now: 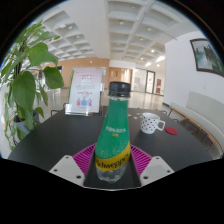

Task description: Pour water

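I count one green bottle point(113, 135), one white mug point(151, 123), one potted plant point(28, 80) and one upright sign point(84, 94) on the dark bench point(60, 140). The bottle stands upright between my two fingers, its long axis vertical, black cap uppermost, yellow-lettered label facing me. My claw point(112, 165) appears pinched on the bottle's lower body, both magenta pads point(84, 160) pressing its sides. The mug sits beyond the bottle to its right, handle turned toward the bottle.

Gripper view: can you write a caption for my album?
Gripper shut on a green bottle, with a white mug waiting on the dark table.
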{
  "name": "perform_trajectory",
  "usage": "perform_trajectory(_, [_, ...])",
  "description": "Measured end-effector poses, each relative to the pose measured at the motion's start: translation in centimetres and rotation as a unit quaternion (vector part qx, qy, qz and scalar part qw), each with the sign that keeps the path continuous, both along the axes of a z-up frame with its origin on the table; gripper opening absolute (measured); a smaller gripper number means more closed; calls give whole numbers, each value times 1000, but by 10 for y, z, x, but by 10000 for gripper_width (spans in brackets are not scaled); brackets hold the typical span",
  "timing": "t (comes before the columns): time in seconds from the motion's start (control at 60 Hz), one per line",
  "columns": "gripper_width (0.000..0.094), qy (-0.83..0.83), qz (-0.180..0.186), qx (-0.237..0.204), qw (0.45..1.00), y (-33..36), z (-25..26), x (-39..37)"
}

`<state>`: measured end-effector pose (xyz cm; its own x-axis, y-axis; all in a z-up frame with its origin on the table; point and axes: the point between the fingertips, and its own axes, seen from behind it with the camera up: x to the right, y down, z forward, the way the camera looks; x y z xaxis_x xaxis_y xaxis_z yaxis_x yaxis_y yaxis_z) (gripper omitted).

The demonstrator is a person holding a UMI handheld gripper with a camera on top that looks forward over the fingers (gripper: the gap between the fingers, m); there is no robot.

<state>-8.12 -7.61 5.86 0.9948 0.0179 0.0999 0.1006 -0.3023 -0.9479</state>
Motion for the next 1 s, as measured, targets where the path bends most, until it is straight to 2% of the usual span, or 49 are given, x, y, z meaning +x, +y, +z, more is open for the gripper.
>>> perform_trajectory(0.217, [411,-6,16,30,999,5,4,-3])
perform_trajectory(0.367, [405,18,28,39,999,4,19,-9])
perform_trajectory(0.483, [405,95,58,71,991,16,71,-28])
perform_trajectory(0.6, [405,234,111,114,959,37,146,-45])
perform_trajectory(0.667, [405,330,137,128,925,51,197,-59])
perform_trajectory(0.717, [405,411,161,131,888,64,217,-51])
perform_trajectory(0.817, [404,574,197,121,785,93,257,-35])
perform_trajectory(0.9, [403,692,204,111,684,121,273,-16])
perform_trajectory(1.0, [404,799,183,103,563,161,262,28])
